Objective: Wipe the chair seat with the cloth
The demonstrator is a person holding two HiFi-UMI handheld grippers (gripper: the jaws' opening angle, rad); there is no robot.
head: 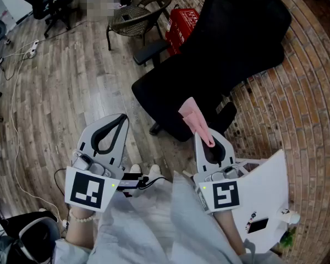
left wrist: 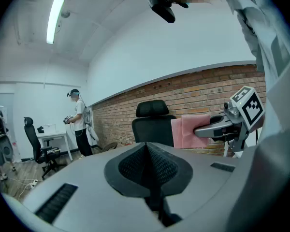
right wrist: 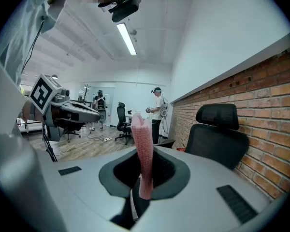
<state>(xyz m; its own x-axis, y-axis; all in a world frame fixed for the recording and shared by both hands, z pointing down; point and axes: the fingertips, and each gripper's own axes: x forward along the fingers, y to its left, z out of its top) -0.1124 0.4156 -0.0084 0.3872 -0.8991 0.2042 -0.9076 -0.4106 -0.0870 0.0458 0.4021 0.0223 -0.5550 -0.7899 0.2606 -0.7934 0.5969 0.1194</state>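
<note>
A black office chair stands ahead, with its seat [head: 168, 95] low and its backrest [head: 242, 32] against the brick wall. The chair [left wrist: 152, 124] [right wrist: 217, 134] also shows in both gripper views. My right gripper [head: 204, 139] is shut on a pink cloth [head: 192, 116] [right wrist: 144, 149], which sticks up out of the jaws just short of the seat's near edge. From the left gripper view the cloth [left wrist: 189, 130] hangs flat off the right gripper. My left gripper [head: 121, 120] [left wrist: 147, 151] is held level to the left of the chair, shut and holding nothing.
A brick wall [head: 302, 92] runs along the right. A white board or tabletop [head: 267, 188] sits at the lower right. A wicker chair [head: 135, 18] and a red box [head: 182, 23] stand behind the office chair. Cables [head: 14, 92] cross the wooden floor. People stand far back [right wrist: 157, 108].
</note>
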